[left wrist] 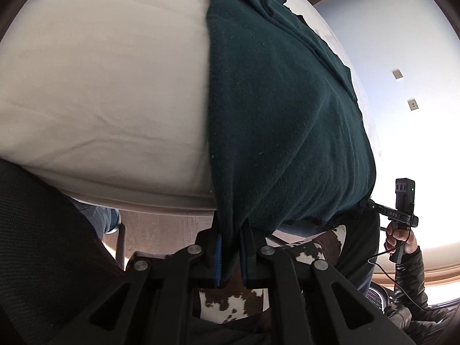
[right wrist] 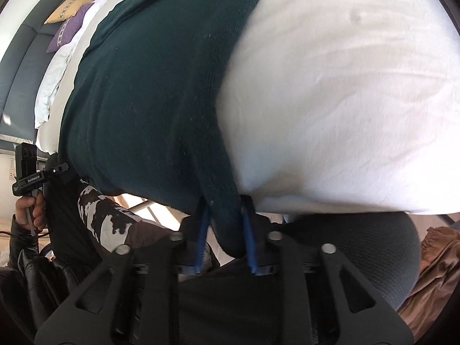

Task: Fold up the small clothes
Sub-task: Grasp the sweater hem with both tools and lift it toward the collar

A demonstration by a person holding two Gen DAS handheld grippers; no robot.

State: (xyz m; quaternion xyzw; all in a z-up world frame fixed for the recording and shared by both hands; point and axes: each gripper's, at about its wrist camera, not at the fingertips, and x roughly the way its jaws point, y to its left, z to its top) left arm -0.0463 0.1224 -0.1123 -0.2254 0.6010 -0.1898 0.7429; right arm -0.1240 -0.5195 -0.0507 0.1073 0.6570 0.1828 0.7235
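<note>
A dark green knit garment (left wrist: 281,109) lies spread over a white bed sheet (left wrist: 100,86), its near hem hanging over the bed edge. My left gripper (left wrist: 231,247) is shut on one near corner of the hem, cloth pinched between its blue pads (left wrist: 218,258). My right gripper (right wrist: 225,230) is shut on the other near corner of the garment (right wrist: 149,92), a bunched fold held between its pads (right wrist: 248,244). Each gripper shows in the other's view: the right (left wrist: 402,207) and the left (right wrist: 28,172).
The bed sheet (right wrist: 345,100) fills most of both views. Yellow and purple cushions (right wrist: 69,20) and white bedding lie at the far end of the bed. A brown cloth (right wrist: 431,273) lies low at the right. The person's patterned clothing (left wrist: 230,302) is below the grippers.
</note>
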